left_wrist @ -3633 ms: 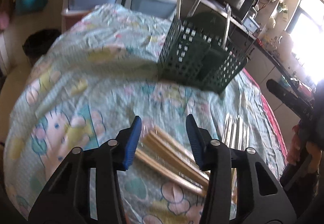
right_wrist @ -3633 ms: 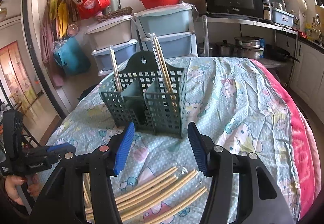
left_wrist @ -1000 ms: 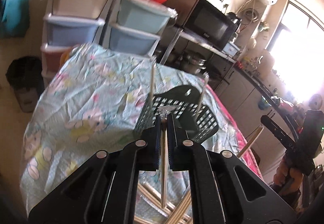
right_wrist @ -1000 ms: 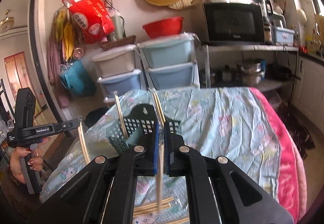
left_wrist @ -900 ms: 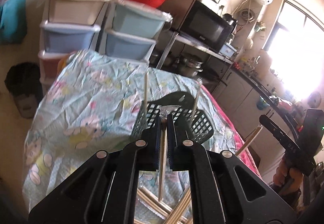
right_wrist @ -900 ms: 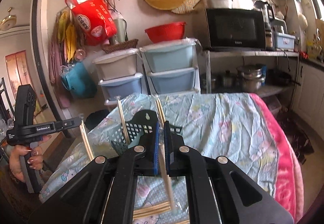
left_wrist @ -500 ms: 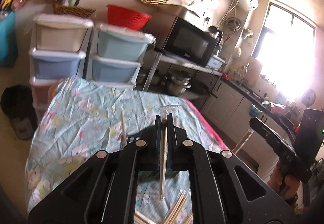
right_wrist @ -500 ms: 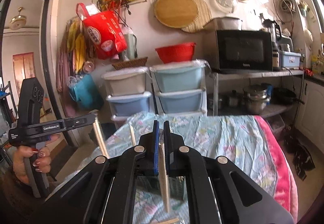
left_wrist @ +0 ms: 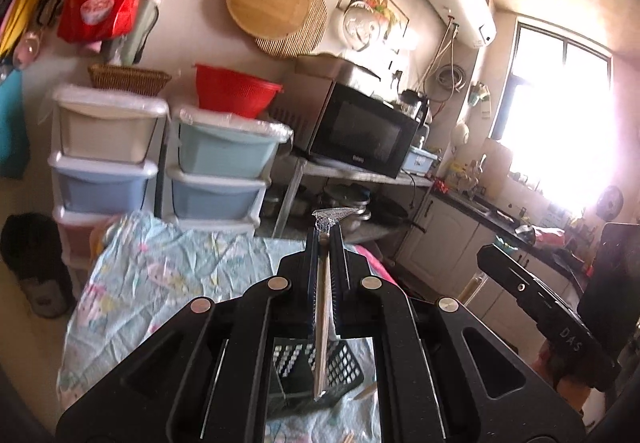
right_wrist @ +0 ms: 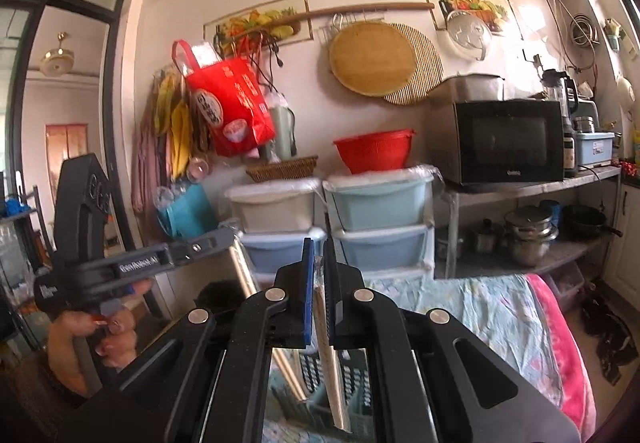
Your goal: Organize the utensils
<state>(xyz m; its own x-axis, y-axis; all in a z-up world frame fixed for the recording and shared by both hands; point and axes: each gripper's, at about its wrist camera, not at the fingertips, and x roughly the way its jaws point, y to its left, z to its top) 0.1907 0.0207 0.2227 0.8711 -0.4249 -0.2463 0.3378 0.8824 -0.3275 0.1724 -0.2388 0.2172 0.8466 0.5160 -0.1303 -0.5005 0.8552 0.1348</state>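
My left gripper (left_wrist: pixel 325 239) is shut on a plastic-wrapped wooden chopstick (left_wrist: pixel 321 327) that hangs down between its fingers. Below it, seen through the gripper frame, stands the dark green slotted utensil basket (left_wrist: pixel 320 363). My right gripper (right_wrist: pixel 316 247) is shut on another wrapped chopstick (right_wrist: pixel 324 327), high above the basket (right_wrist: pixel 356 375), which holds a few chopsticks (right_wrist: pixel 290 373). Each view shows the other gripper from the side: the right gripper (left_wrist: pixel 486 253) with its chopstick (left_wrist: pixel 474 285), and the left gripper (right_wrist: pixel 228 233) in a hand (right_wrist: pixel 80 331).
The table wears a light blue patterned cloth (left_wrist: pixel 160 275) with a pink edge (right_wrist: pixel 560 323). Loose chopsticks (left_wrist: pixel 365 391) lie beside the basket. Behind the table stand stacked plastic drawers (left_wrist: pixel 216 171), a red colander (left_wrist: pixel 236 91) and a microwave (right_wrist: pixel 508 141) on a metal shelf.
Both grippers have risen with their chopsticks and tipped up toward level. The basket and table have dropped to the bottom of both views, and the wall fills them.
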